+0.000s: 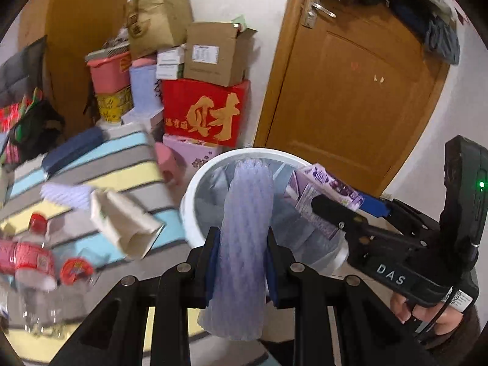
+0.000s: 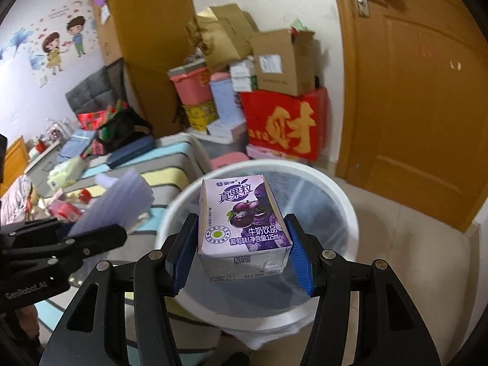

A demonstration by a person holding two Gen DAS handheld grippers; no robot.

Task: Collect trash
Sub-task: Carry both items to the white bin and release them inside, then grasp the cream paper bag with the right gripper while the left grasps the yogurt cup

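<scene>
The left gripper [image 1: 242, 244] is pinching a soft lavender foam net sleeve [image 1: 244, 238], the stretchy mesh kind they wrap fruit in, and the blue pads are squeezing its middle so it's bulging out above and below. It's hanging right over the near rim of the white plastic trash bucket [image 1: 195, 189], which is round, smooth and lined with a thin clear bag.

The right gripper [image 2: 242, 244] is closed on a small purple grape milk carton [image 2: 244, 228], a boxy little paperboard thing with glossy print, with the ribbed blue fingers [image 2: 300, 262] pressing on both sides. The carton is sitting upright in the grip, above the open mouth of the same bucket [image 2: 344, 204]. From the left wrist view you can see the carton [image 1: 317, 192] poking out over the bucket's right rim, close beside the foam sleeve.

Still lying on the striped fabric surface [image 1: 100, 167] to the left: a crumpled white paper cup [image 1: 128, 222], a clear crinkly plastic bottle with a red label [image 1: 27, 259] and a red-labelled cap or lid thing [image 1: 76, 270] next to it, too blurry to say exactly.

Behind it all there's a pile of cardboard boxes [image 1: 213, 52] on a red gift box [image 1: 204, 113], beside a wooden door [image 1: 360, 91].
</scene>
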